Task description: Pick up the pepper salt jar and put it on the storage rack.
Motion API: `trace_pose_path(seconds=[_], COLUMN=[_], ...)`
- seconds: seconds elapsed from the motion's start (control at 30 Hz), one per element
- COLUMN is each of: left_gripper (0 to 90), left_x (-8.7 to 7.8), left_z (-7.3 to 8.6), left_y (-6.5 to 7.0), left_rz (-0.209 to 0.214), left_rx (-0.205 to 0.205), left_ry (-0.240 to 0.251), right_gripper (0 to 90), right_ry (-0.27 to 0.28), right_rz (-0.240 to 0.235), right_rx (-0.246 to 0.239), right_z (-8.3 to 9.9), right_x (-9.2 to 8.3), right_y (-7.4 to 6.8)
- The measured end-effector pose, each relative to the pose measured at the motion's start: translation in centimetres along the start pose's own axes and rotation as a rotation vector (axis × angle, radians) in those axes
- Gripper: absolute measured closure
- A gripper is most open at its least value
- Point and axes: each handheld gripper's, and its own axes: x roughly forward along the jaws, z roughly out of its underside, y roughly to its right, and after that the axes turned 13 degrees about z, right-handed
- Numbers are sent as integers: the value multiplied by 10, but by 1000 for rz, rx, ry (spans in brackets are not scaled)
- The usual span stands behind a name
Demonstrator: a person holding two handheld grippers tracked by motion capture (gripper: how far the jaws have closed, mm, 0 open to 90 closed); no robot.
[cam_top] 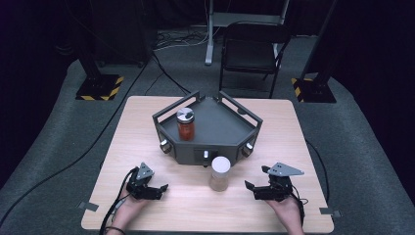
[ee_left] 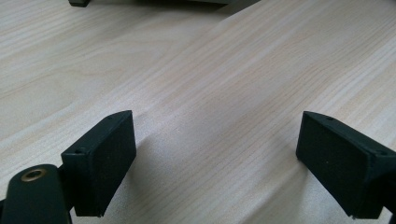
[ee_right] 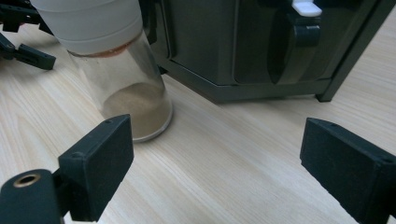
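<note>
Your right hand-held gripper (ee_right: 215, 163) sits wide open with nothing between its jaws, just right of the white-capped jar (cam_top: 220, 173) — which stands upright on the worktop (cam_top: 147, 127), touching nothing. Your left hand-held gripper (cam_top: 157, 188), well left of that jar, gapes wide too — nothing held.

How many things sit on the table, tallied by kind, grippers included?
Jars: 2, a white-lidded jar on the table and a red-filled jar on the rack
Dark rack: 1
Grippers: 2, left gripper, right gripper
Total: 5
</note>
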Motion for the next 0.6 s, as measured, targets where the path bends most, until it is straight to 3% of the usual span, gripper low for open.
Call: trace_pose_path(seconds=[0.6], left_gripper=[116], left_x=[0], left_z=[0], left_y=[0], left_rz=[0], left_rx=[0], left_ry=[0], right_gripper=[93], right_ry=[12], right_rz=[-56], right_rx=[-33], right_z=[-17], right_x=[13], right_y=[-13])
